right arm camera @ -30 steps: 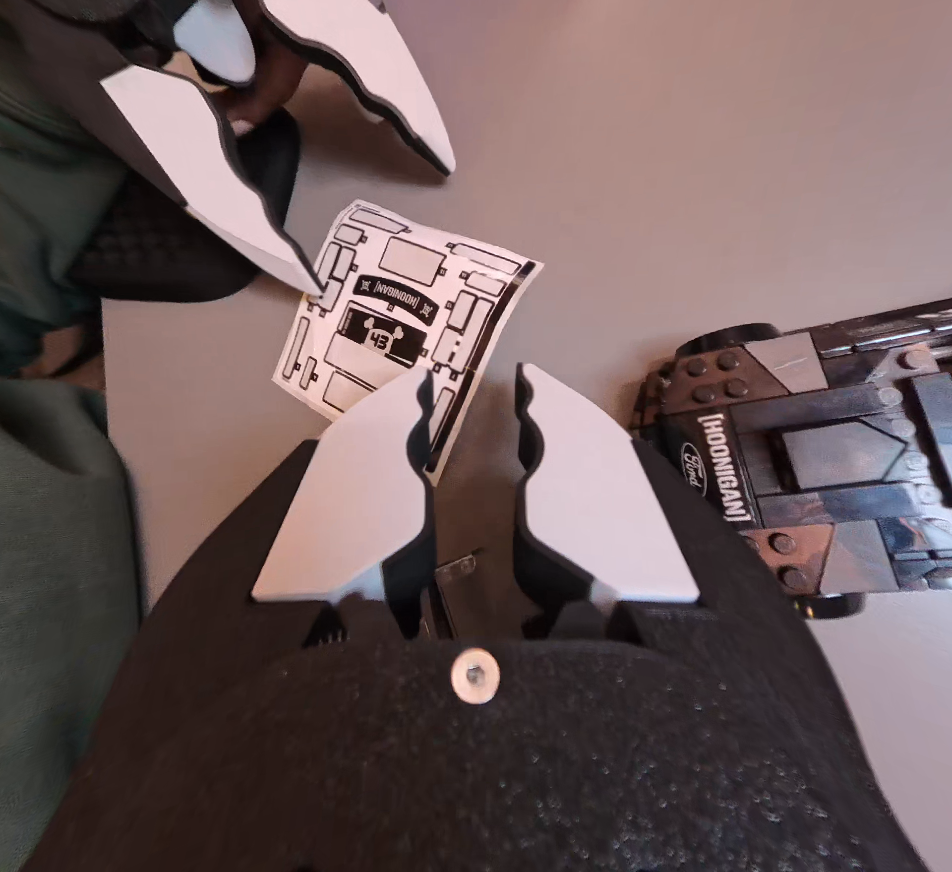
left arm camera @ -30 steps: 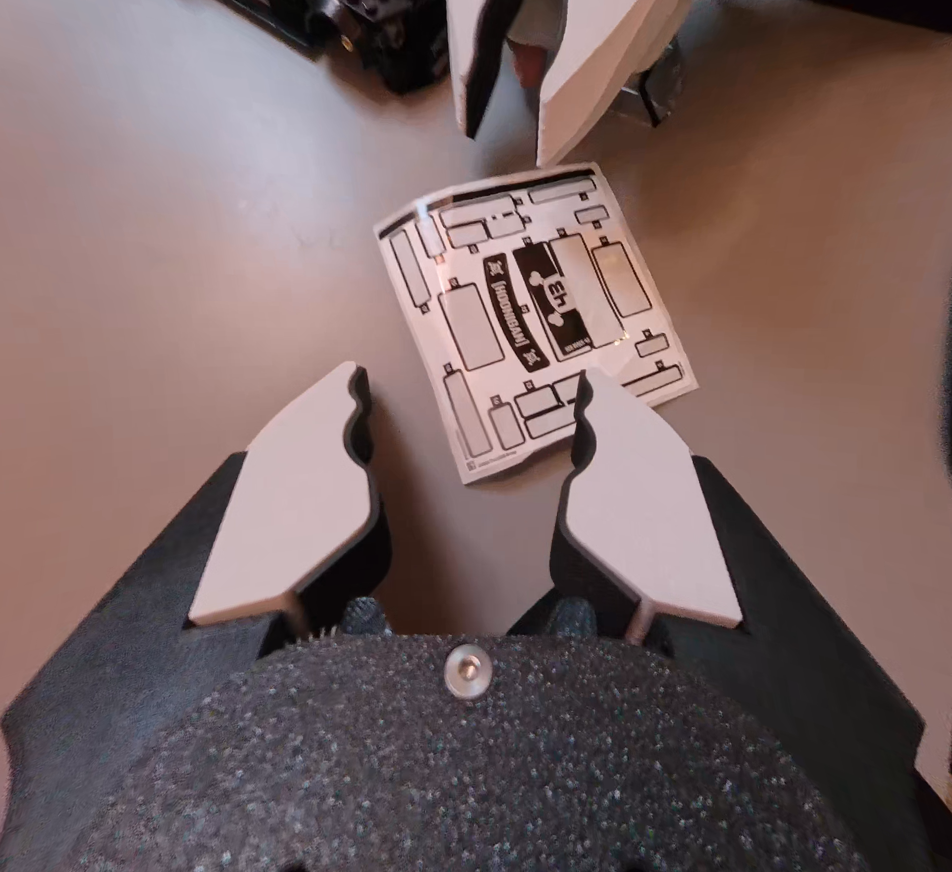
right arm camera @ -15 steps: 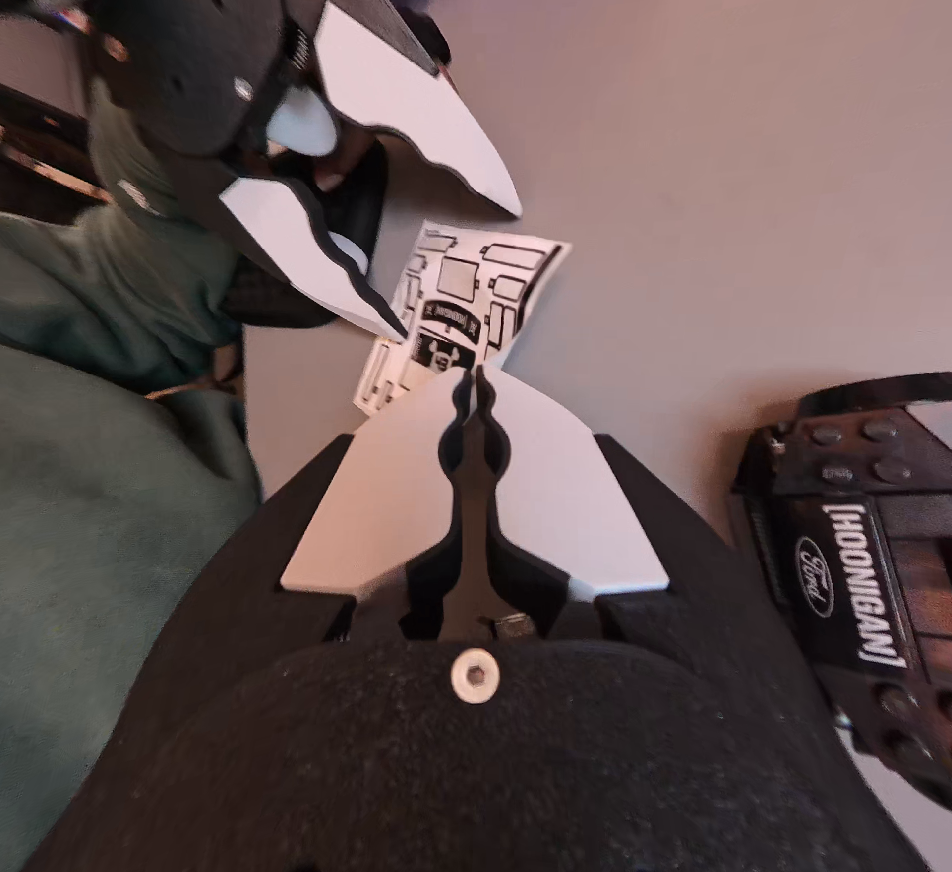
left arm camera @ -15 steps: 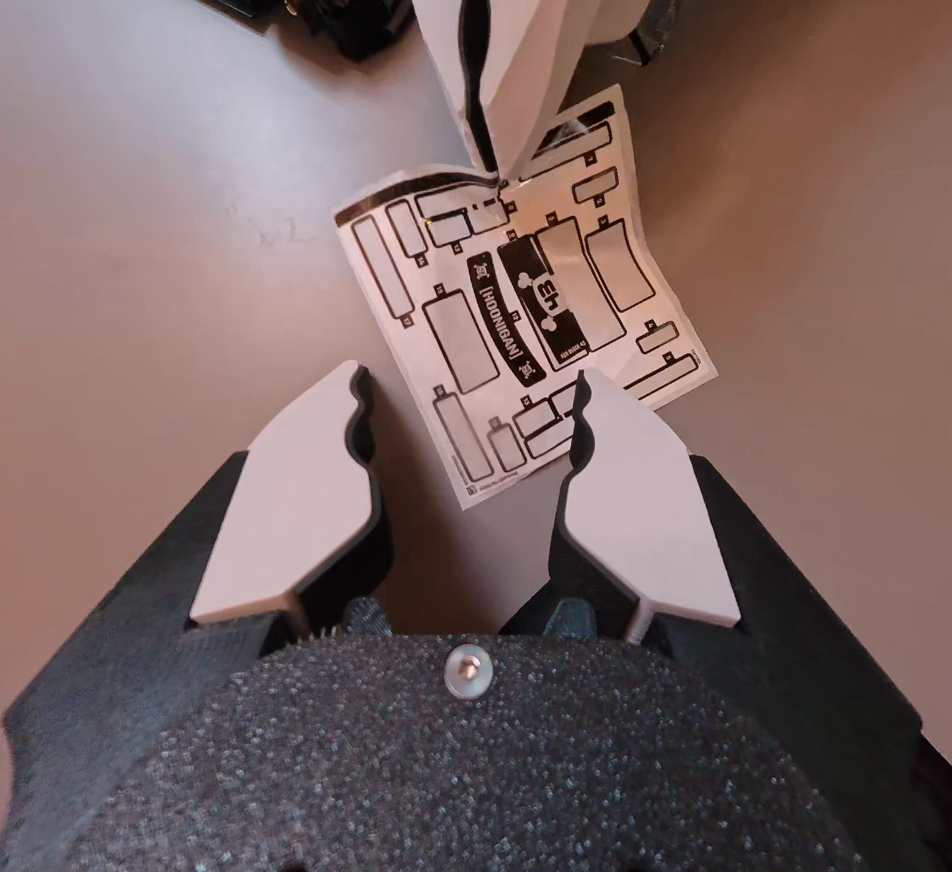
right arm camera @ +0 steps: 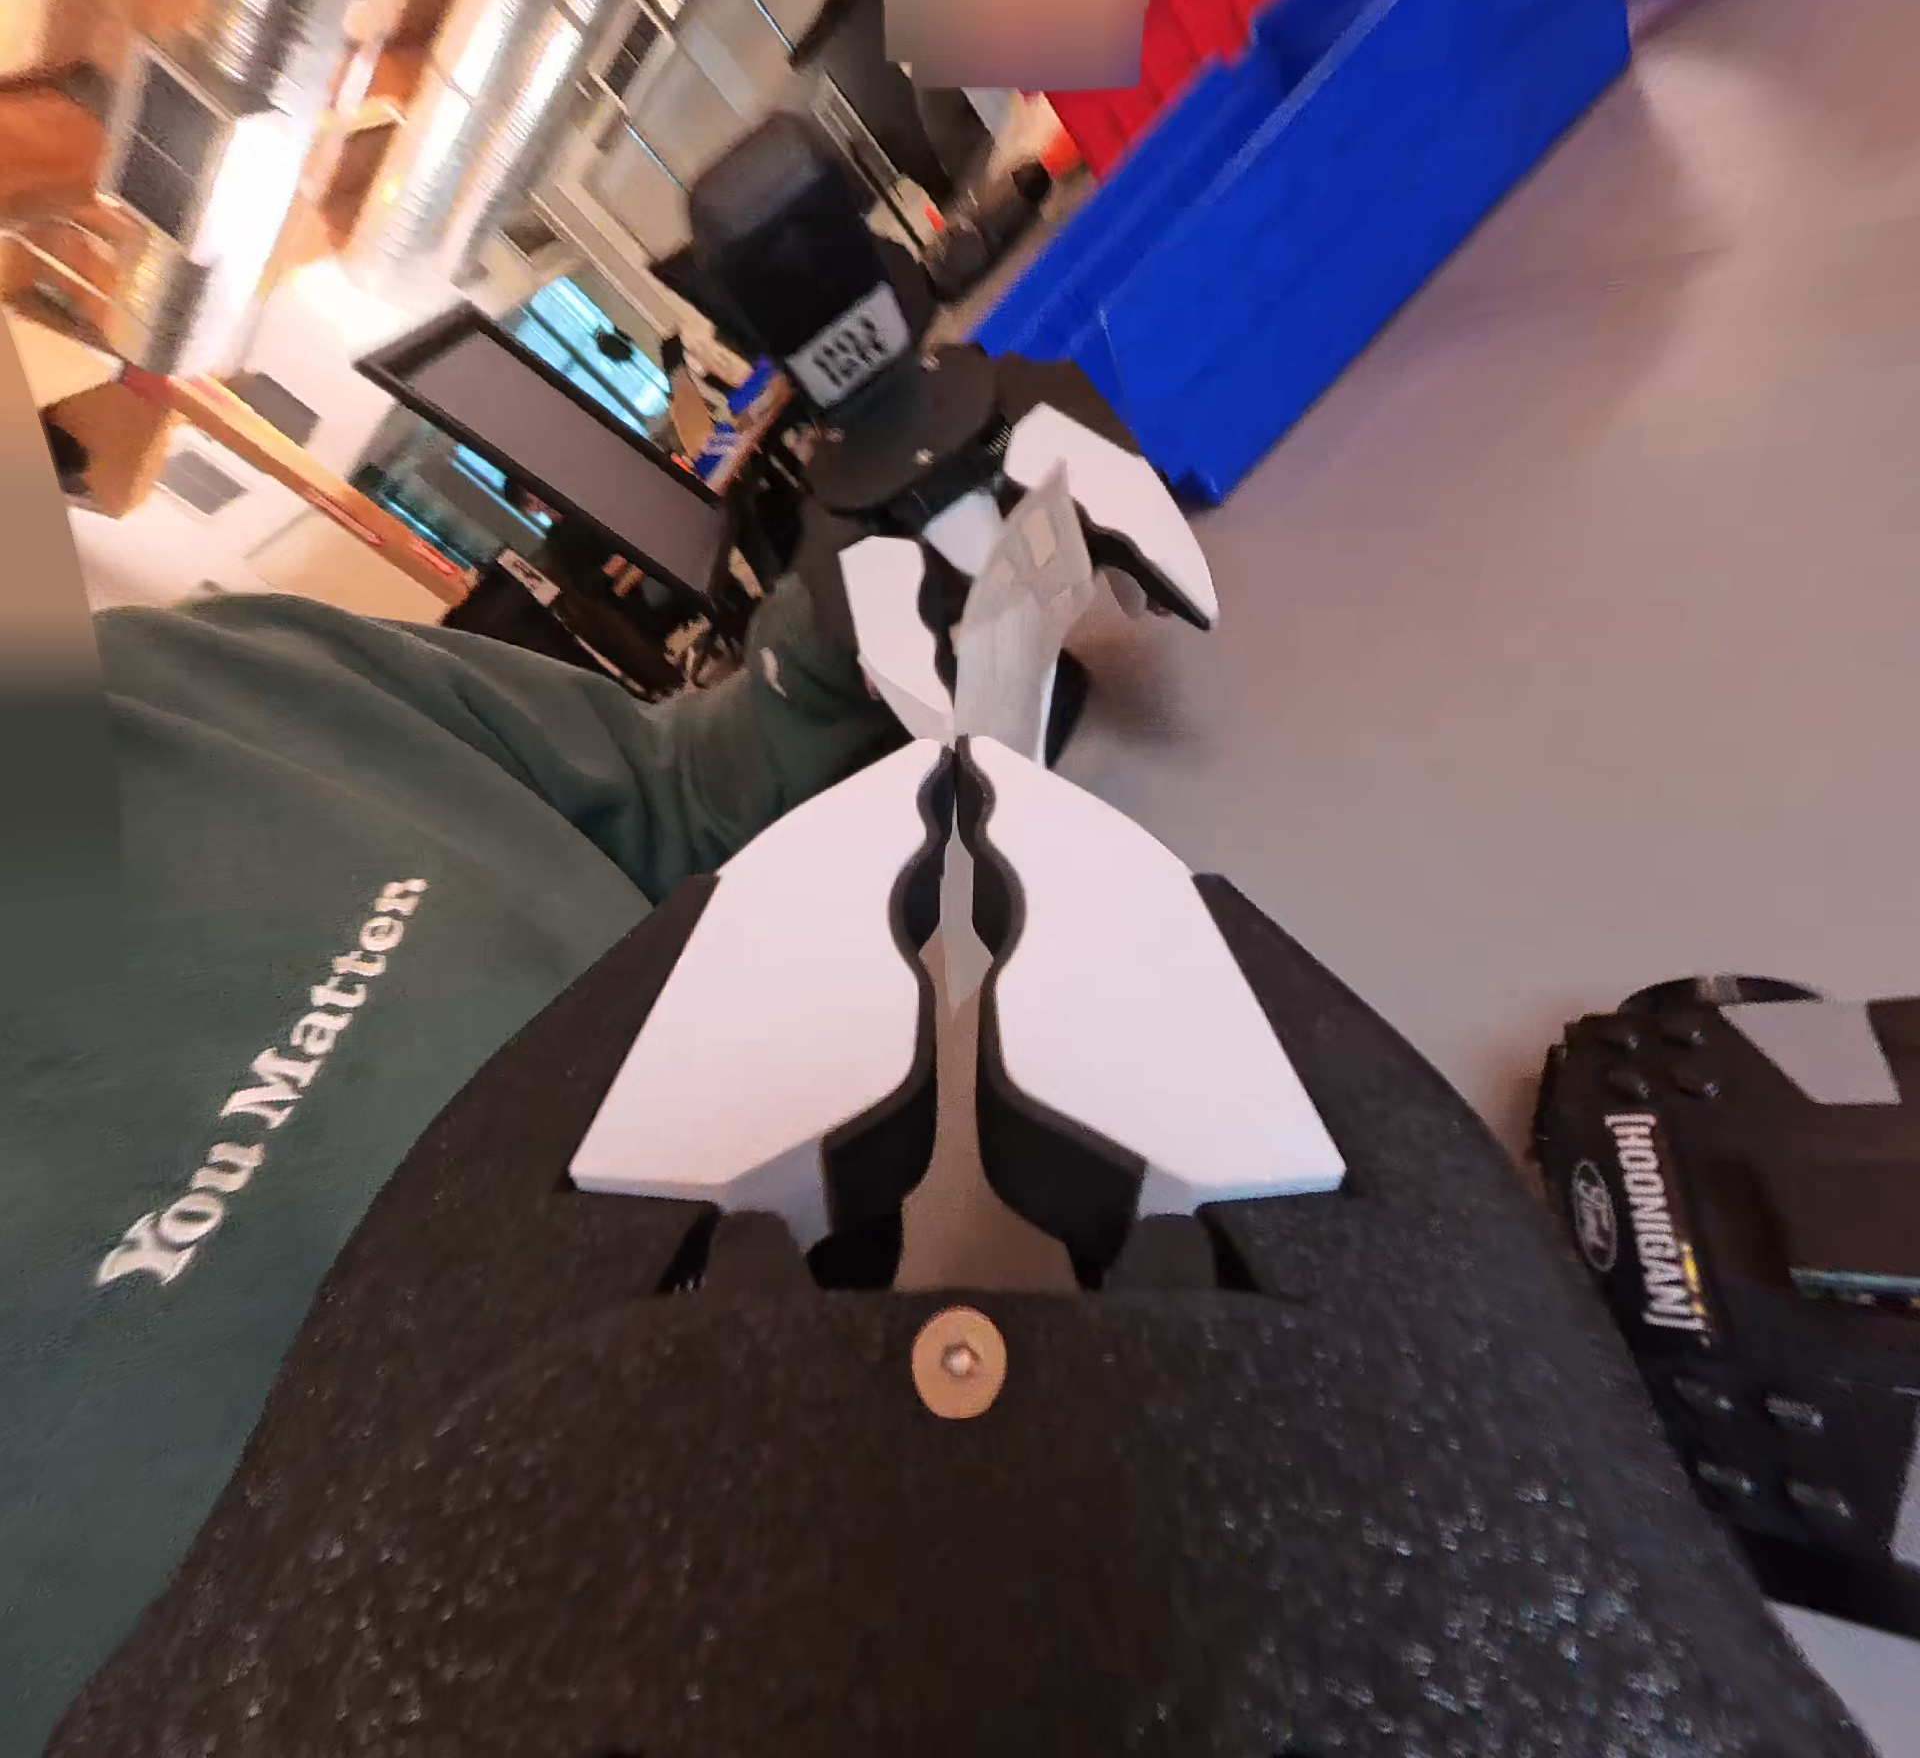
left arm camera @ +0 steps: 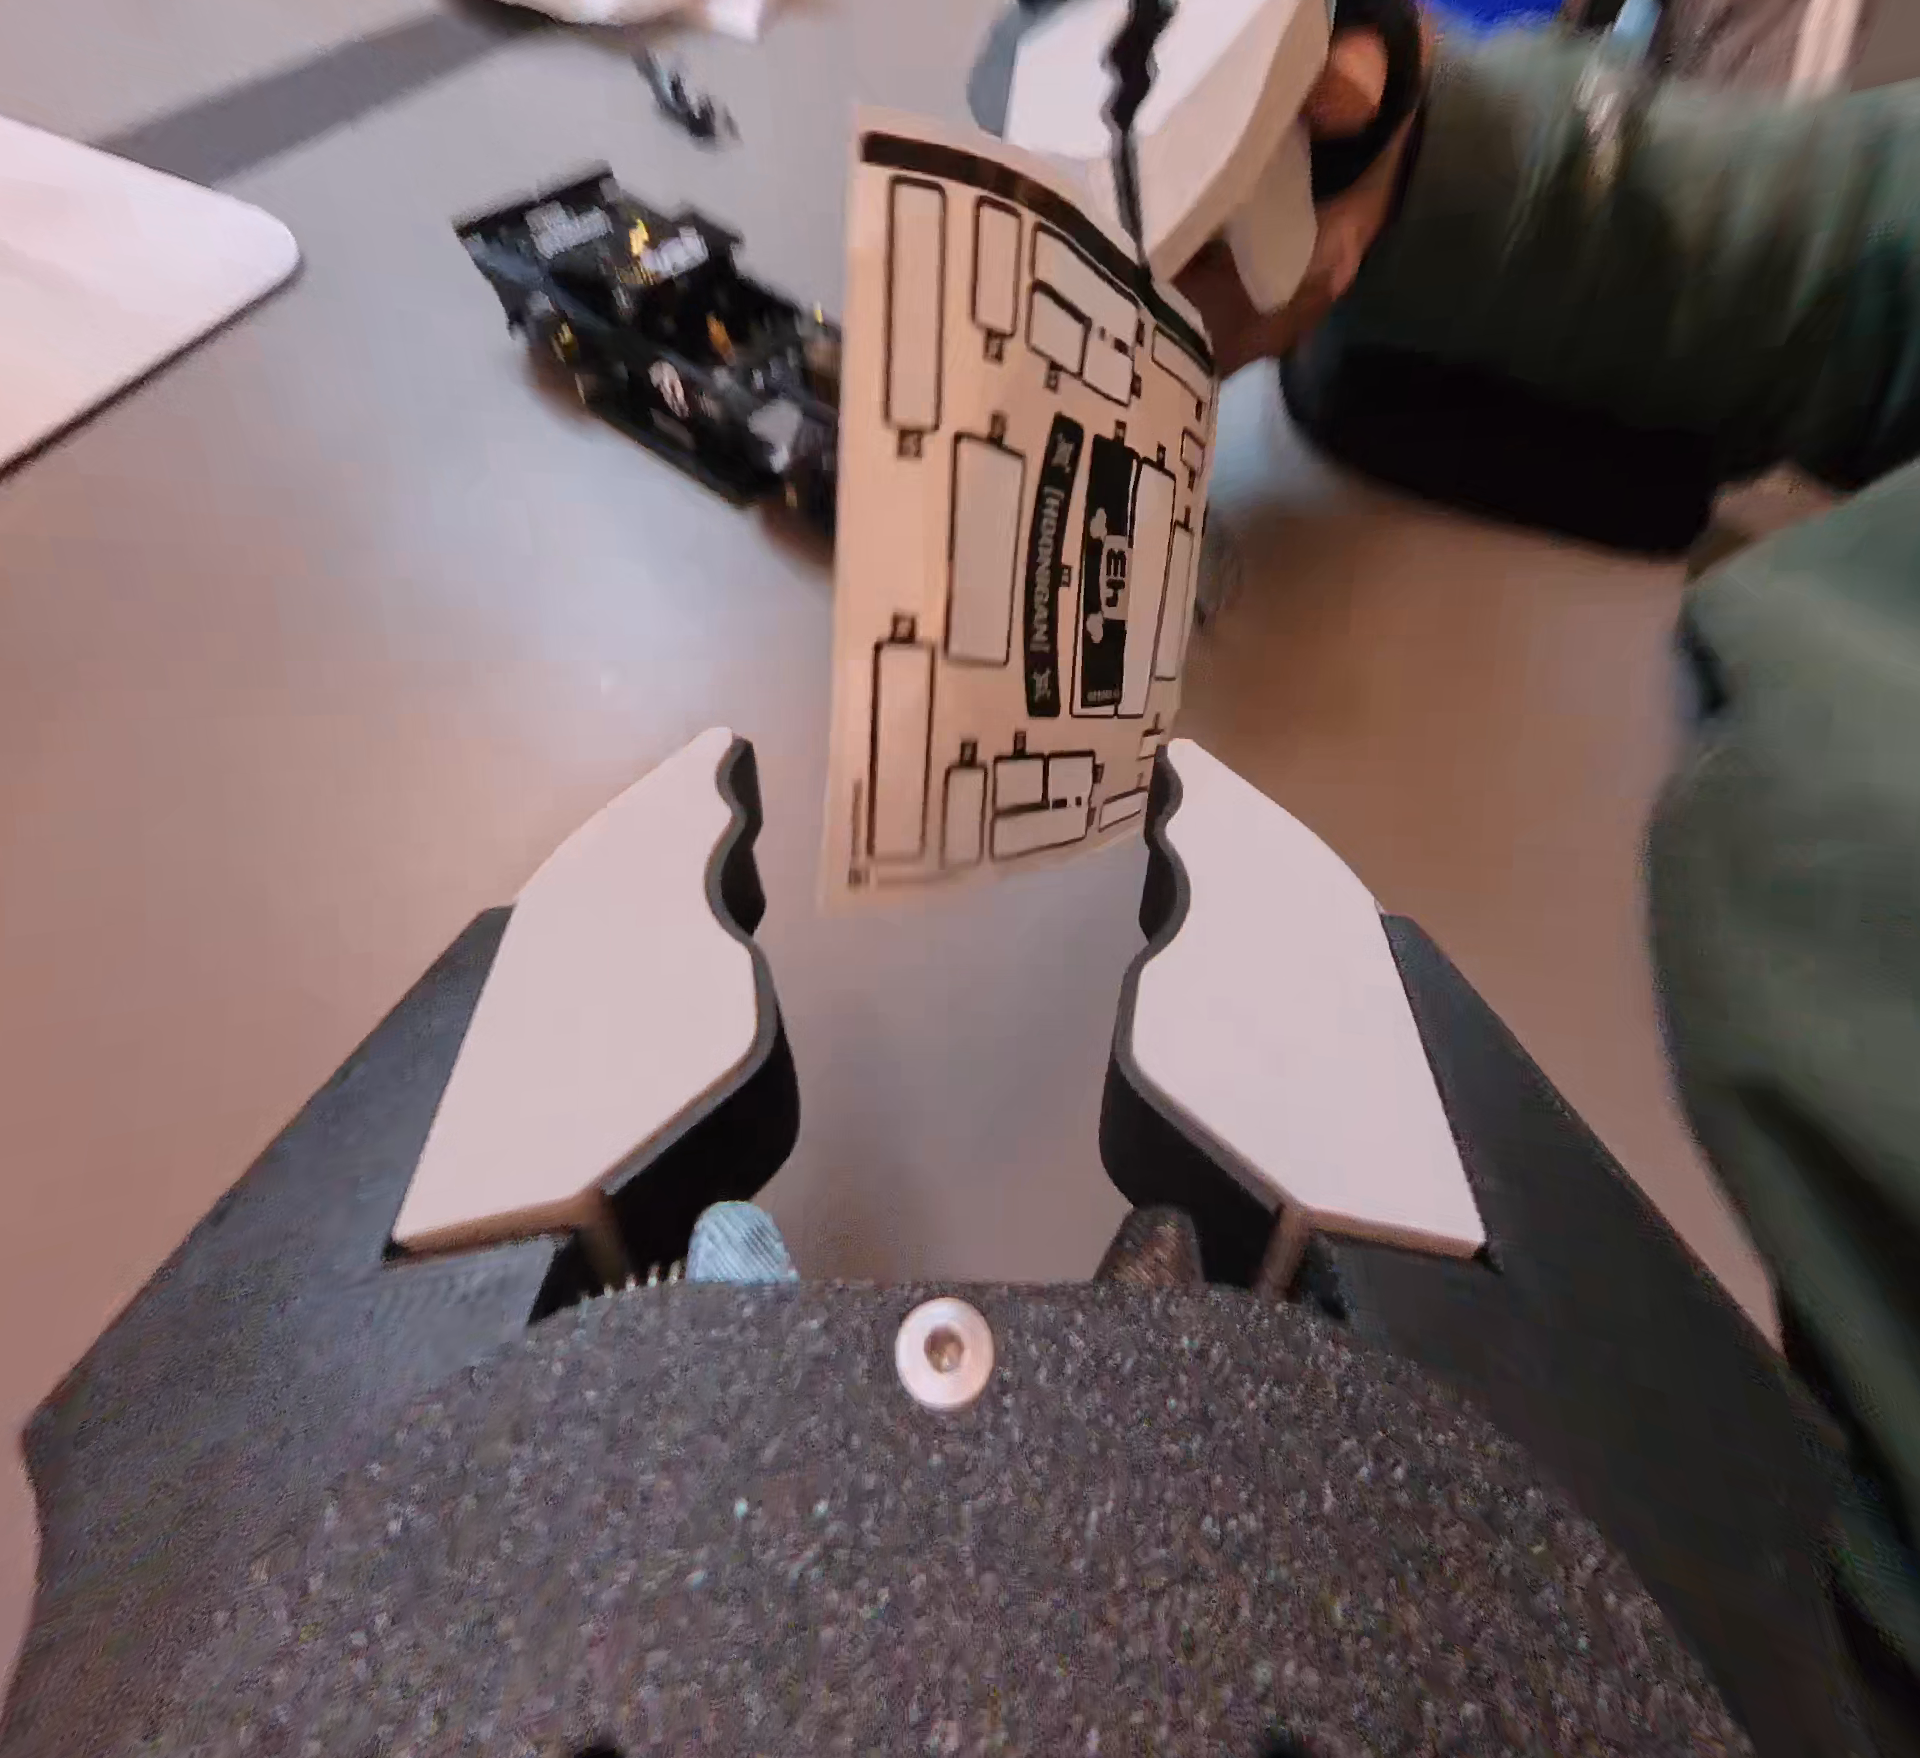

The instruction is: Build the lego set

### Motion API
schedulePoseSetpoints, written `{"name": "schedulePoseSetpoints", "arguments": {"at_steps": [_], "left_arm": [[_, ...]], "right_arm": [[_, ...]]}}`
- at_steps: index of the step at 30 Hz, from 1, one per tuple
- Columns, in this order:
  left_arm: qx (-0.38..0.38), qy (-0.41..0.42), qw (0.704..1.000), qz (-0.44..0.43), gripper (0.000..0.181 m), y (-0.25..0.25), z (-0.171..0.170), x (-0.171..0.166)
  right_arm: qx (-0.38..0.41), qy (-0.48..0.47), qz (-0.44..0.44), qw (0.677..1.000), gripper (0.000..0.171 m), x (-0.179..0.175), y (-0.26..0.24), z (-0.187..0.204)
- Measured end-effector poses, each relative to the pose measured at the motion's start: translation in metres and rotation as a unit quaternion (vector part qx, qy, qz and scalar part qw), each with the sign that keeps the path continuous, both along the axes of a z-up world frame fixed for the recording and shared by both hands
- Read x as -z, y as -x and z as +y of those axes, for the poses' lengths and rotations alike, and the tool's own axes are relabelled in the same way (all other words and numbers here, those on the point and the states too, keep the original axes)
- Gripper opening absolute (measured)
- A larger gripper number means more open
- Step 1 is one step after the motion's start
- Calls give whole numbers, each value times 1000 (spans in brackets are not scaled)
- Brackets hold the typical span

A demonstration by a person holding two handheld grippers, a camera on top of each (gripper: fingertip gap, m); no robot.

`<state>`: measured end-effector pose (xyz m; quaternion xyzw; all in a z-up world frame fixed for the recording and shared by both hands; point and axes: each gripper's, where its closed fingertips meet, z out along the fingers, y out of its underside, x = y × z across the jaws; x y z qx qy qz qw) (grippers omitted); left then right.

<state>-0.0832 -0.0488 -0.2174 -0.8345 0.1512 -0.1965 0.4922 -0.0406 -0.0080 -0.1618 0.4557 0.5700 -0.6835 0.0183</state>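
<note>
With the right tongs [right arm camera: 956, 758] pinching only the top edge of the sticker sheet [left arm camera: 1013, 503] mid-frame and the left tongs [left arm camera: 951, 809] spread wide beneath it, the limp sheet risked slipping or creasing.

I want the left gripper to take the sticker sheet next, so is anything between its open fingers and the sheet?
Nothing visible. The sticker sheet hangs off the table, pinched at its top edge by the right gripper, just beyond the open left gripper.
</note>
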Motion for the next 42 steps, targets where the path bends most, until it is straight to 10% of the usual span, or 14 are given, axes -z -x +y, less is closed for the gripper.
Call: {"name": "schedulePoseSetpoints", "arguments": {"at_steps": [8, 18, 22, 32, 42], "left_arm": [[85, -98, 958, -255, 45, -35, 0, -62], [96, -172, 949, -245, 1, -51, 1, -85], [62, -175, 947, -263, 0, -40, 5, -88], [-9, -88, 960, -265, 1, -25, 21, -58], [96, -84, 977, -168, 0, -68, 9, -48]], "right_arm": [[17, 52, 101, 993, 0, -45, -14, 13], [81, 71, 33, 994, 0, -28, 1, 26], [183, -60, 54, 980, 10, -23, 11, 45], [191, -527, 270, 783, 36, -37, -2, -5], [45, -506, 229, 830, 34, 18, -9, -37]]}}
